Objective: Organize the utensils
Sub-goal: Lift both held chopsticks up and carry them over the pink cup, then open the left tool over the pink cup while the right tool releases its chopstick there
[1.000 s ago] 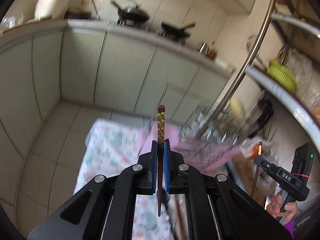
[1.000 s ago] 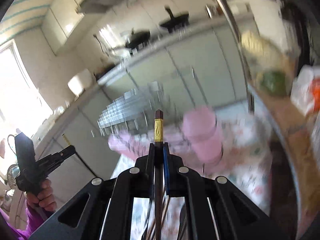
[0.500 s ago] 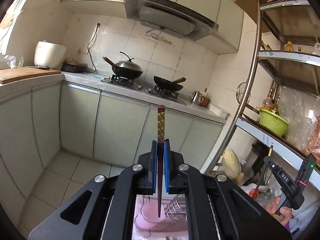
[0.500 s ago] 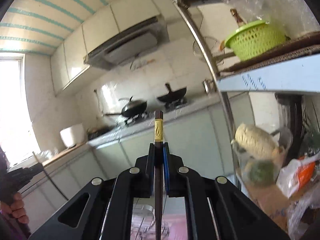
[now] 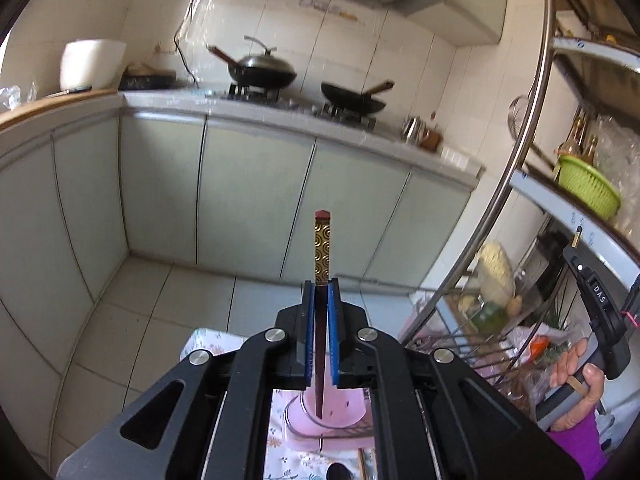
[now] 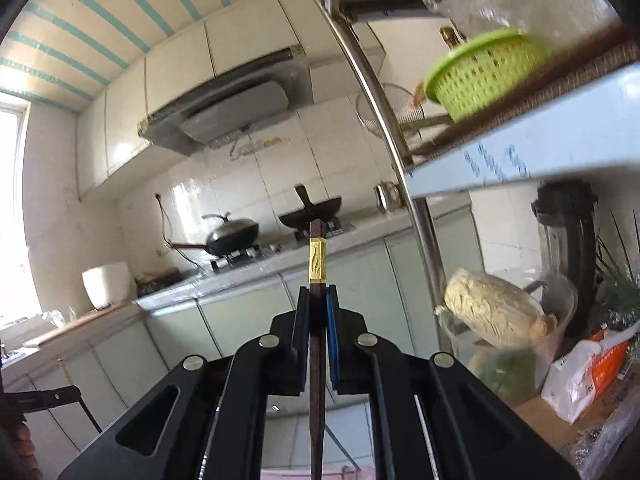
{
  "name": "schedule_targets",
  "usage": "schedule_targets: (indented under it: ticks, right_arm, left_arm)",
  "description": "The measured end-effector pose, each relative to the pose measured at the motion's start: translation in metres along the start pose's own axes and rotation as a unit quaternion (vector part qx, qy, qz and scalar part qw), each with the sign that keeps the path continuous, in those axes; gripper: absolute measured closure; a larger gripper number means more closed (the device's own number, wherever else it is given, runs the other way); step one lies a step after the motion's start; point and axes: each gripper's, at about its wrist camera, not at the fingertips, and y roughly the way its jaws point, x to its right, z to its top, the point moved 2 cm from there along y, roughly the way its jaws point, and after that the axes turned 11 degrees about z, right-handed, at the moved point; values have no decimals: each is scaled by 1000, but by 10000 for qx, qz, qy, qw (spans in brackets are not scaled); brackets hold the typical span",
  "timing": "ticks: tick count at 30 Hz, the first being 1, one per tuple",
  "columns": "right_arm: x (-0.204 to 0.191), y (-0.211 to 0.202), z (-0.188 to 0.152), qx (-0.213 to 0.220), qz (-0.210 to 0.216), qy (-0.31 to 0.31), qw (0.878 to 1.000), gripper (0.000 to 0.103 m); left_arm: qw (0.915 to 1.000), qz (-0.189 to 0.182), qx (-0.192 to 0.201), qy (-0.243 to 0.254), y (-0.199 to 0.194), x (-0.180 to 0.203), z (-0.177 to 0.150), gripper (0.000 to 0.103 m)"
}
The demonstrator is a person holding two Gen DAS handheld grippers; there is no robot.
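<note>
I see my left gripper clamped tight on a dark chopstick, blue pads pressing both sides. Its long axis runs along the fingers: the gold-patterned end with the red cap points forward and up, toward the cabinet doors under the stove counter, and the thin end points back, over a pink holder that stands on a flowered cloth.

My right gripper is also closed on a second chopstick, w/ almost no gap between the pads. This one also lies along the fingers; its gold band and dark tip point forward at the stove counter, just in front of the black pan there. The thin end goes back down btw the gripper arms and out of the picture.

In the left view the right gripper is far right of the stove counter, held by a hand w/ a purple sleeve, near the steel rack with the green basket. A wire rack stands beside the pink holder.
</note>
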Motion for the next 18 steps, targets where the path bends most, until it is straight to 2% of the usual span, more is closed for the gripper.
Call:
schedule_targets:
  ticks: [6,11,18]
  right_arm:
    - [14,8,-31,-453,-9,260,9986,96]
    - [14,9,-52,-804,38,248,9964,96]
    - [12,15,-72,-1319,74,222,9910,95]
  left_arm:
    - [9994,-4,-356,-45,22,-5,-15,98]
    - [9983,-16,-568,-116,35,-6,-26,98]
    - [9981,28,-582,-210,41,-6,-29,98]
